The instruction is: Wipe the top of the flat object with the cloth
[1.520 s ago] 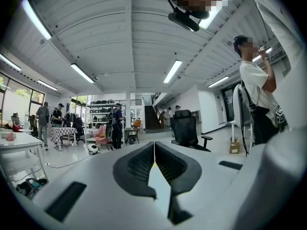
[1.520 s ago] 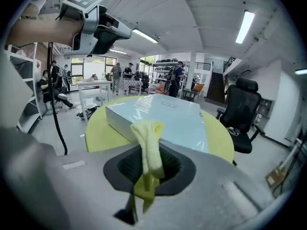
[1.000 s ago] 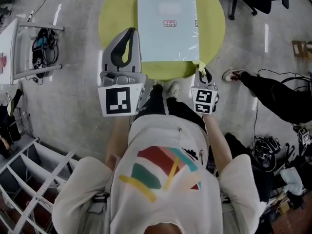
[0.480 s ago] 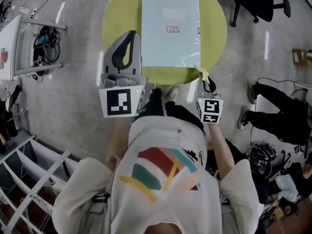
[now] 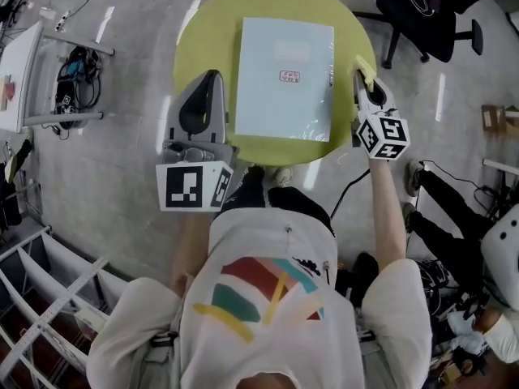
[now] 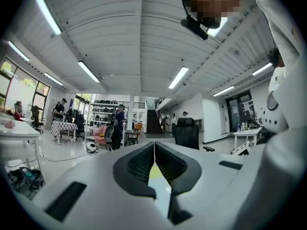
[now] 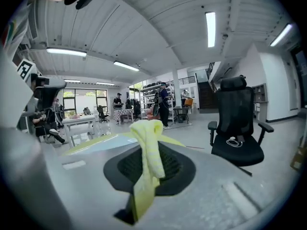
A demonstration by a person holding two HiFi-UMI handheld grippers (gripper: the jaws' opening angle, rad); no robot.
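Observation:
A pale blue flat folder [image 5: 284, 78] with a small red label lies on the round yellow-green table [image 5: 203, 31]. My right gripper [image 5: 362, 73] hovers by the table's right edge, just right of the folder, shut on a yellow cloth [image 5: 364, 65]. In the right gripper view the cloth [image 7: 149, 150] hangs folded between the jaws, with the folder [image 7: 103, 144] beyond to the left. My left gripper [image 5: 206, 77] is over the table's left side beside the folder, its jaws pressed together on nothing [image 6: 154, 147].
A black office chair [image 5: 422, 2] stands beyond the table at the right, also seen close in the right gripper view [image 7: 237, 128]. A white side table [image 5: 20, 75] with cables is at the left. Another person's legs [image 5: 442, 213] stretch across the floor at the right.
My right gripper has carried the cloth from the table's near edge up along the folder's right side. The left gripper has barely moved.

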